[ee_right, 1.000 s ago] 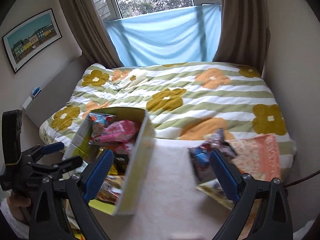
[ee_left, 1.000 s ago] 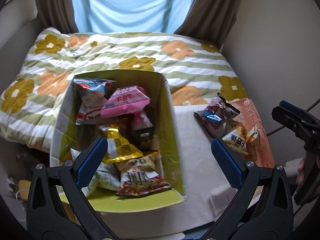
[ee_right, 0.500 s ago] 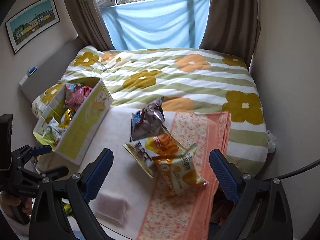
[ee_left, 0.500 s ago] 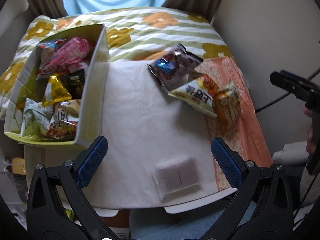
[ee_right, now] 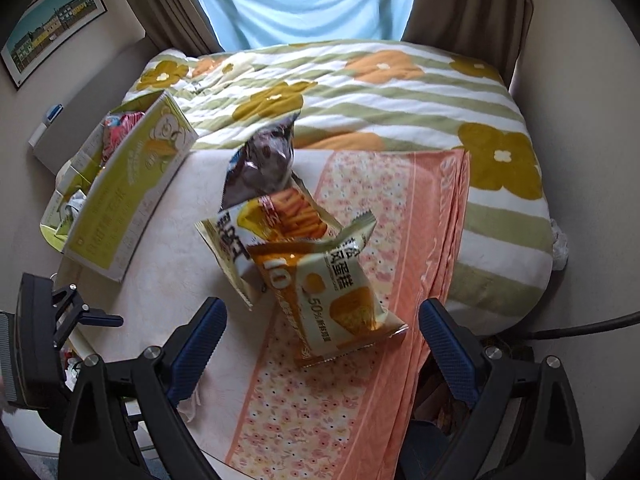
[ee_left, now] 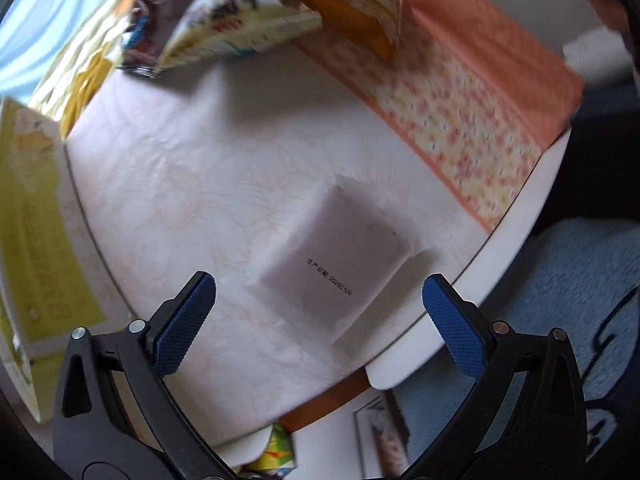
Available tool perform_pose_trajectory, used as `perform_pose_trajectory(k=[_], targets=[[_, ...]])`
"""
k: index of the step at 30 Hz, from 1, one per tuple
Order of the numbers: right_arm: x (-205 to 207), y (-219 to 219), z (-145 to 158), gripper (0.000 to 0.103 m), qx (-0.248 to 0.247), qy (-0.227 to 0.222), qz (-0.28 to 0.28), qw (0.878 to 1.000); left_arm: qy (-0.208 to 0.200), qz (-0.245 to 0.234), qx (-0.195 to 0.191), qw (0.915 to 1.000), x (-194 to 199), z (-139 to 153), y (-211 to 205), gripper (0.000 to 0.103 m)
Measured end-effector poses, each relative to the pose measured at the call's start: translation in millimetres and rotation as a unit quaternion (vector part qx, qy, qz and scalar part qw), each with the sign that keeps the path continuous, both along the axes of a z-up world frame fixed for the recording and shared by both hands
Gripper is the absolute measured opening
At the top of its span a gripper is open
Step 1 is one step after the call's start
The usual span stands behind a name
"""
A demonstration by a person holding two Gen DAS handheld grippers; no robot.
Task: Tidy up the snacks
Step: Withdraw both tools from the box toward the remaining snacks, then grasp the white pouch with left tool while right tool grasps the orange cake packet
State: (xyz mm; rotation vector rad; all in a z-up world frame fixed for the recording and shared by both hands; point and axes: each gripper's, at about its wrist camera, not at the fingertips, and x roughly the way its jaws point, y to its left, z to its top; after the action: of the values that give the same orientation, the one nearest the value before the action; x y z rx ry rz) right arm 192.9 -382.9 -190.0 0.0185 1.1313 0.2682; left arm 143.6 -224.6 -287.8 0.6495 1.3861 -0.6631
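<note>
A pale square snack packet (ee_left: pixel 332 256) with a printed date lies near the front edge of the white table (ee_left: pixel 168 184). My left gripper (ee_left: pixel 316 320) hangs open just above and in front of it, one finger on each side. Three snack bags lie overlapped in the middle: a dark bag (ee_right: pixel 264 164), a yellow-white bag of sticks (ee_right: pixel 276 220) and an orange cake bag (ee_right: pixel 344 300). My right gripper (ee_right: pixel 322 336) stands open around the near end of the cake bag, apart from it. The green-yellow box (ee_right: pixel 128 196) at the left holds several snacks.
An orange flowered cloth (ee_right: pixel 380 240) covers the table's right part. Behind is a bed with a flowered quilt (ee_right: pixel 360 92). The left gripper's body (ee_right: pixel 36 344) shows at the lower left of the right wrist view. A blue rug (ee_left: pixel 568 280) lies below the table edge.
My left gripper has swung from over the box to the right and down, close to the pale packet. My right gripper has moved in toward the three bags, now framing the cake bag.
</note>
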Motion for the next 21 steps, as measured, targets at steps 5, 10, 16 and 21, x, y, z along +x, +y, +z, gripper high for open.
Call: perform_pose_trajectory(k=[5, 10, 16, 21], targets=[[0, 5, -16, 0.096, -0.022, 0.006, 0.015, 1.000, 0.014, -0.024, 0.017, 0.9995, -2, -24, -1, 0.103], [4, 10, -28, 0.096, -0.054, 0.002, 0.034, 0.998, 0.006, -0.044, 0.024, 0.9987, -1, -32, -1, 0.102], [15, 11, -49, 0.096, -0.086, 0.015, 0.043, 0.995, 0.000, -0.061, 0.025, 0.9978, 3, -39, -5, 0.090], [16, 17, -61, 0.096, -0.110, 0.011, 0.061, 0.992, 0.018, -0.054, 0.006, 0.9984, 11, -42, -8, 0.079]])
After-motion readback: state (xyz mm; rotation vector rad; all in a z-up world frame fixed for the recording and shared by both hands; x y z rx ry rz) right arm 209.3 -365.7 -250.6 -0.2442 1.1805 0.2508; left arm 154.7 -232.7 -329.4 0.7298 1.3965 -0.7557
